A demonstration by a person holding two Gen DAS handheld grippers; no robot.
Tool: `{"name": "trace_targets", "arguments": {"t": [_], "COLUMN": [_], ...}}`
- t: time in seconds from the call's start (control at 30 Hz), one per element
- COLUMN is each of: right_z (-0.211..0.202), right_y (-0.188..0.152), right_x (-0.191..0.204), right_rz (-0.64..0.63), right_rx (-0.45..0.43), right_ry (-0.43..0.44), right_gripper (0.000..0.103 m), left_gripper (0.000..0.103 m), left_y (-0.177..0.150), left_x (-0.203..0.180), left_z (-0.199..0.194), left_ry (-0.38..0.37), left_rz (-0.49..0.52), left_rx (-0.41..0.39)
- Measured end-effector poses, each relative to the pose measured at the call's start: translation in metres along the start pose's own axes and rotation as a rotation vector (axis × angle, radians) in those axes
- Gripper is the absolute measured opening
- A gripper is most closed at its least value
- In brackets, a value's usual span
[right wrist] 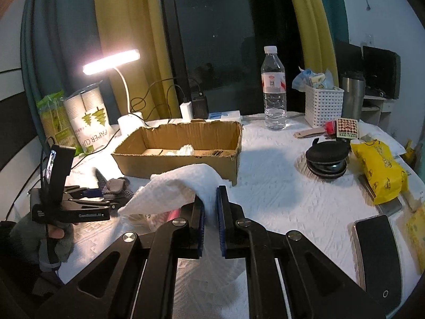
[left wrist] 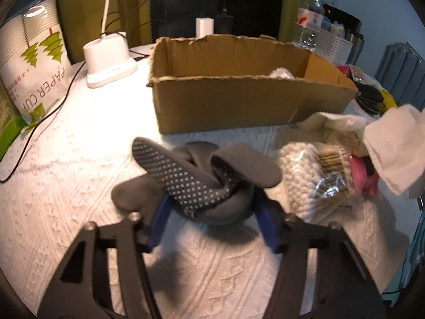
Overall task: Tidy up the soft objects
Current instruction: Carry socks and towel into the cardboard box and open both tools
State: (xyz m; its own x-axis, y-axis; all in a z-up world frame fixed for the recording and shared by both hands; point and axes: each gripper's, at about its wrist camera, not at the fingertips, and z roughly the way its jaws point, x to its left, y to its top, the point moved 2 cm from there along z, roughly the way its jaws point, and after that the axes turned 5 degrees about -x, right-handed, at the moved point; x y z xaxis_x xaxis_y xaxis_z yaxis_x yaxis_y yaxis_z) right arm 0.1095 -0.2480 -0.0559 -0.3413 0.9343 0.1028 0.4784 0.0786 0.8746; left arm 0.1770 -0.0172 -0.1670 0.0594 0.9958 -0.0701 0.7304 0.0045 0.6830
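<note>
In the left wrist view my left gripper [left wrist: 211, 212] has its blue fingers on both sides of a bundle of grey socks with white dots [left wrist: 196, 178] and is closed on it, just above the white tablecloth. In the right wrist view my right gripper [right wrist: 211, 207] is shut on a white cloth [right wrist: 175, 188], held lifted in front of the open cardboard box [right wrist: 186, 164]. The same cloth shows at the right of the left wrist view [left wrist: 393, 143]. The box [left wrist: 239, 101] holds a small white item [right wrist: 186, 149]. A bag of cotton swabs [left wrist: 305, 178] and a pink item [left wrist: 364, 175] lie right of the socks.
A lit desk lamp [right wrist: 124, 85], a paper cup pack [right wrist: 90, 119], a water bottle [right wrist: 275, 90], a white basket [right wrist: 322, 105], a black round case [right wrist: 326, 159], a yellow bag [right wrist: 379, 170] and a phone [right wrist: 377, 252] stand on the table. A black cable [left wrist: 45, 111] runs along the left.
</note>
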Motion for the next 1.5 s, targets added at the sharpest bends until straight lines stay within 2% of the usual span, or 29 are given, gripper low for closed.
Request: {"name": "trace_targets", "arguments": {"t": [0.1, 0.2, 0.77, 1.5], "right_z": [-0.002, -0.004, 0.005, 0.058], "right_y": [0.004, 0.008, 0.044, 0.094], "right_x": [0.003, 0.007, 0.042, 0.07], "right_rz": [-0.014, -0.021, -0.076, -0.142], "right_rx": [-0.006, -0.016, -0.049, -0.04], "right_ry": [0.005, 0.006, 0.045, 0.055], "right_gripper": [0.01, 0.01, 0.01, 0.01], "left_gripper": [0.042, 0.041, 0.04, 0.04], "left_y": [0.0, 0.0, 0.027, 0.088], "left_x": [-0.002, -0.002, 0.013, 0.034], "left_z": [-0.002, -0.008, -0.087, -0.101], "left_ry": [-0.02, -0.033, -0.062, -0.114], "left_rz": [0.007, 0.006, 0.028, 0.035], "left_rx": [-0.009, -0.024, -0.206, -0.312]}}
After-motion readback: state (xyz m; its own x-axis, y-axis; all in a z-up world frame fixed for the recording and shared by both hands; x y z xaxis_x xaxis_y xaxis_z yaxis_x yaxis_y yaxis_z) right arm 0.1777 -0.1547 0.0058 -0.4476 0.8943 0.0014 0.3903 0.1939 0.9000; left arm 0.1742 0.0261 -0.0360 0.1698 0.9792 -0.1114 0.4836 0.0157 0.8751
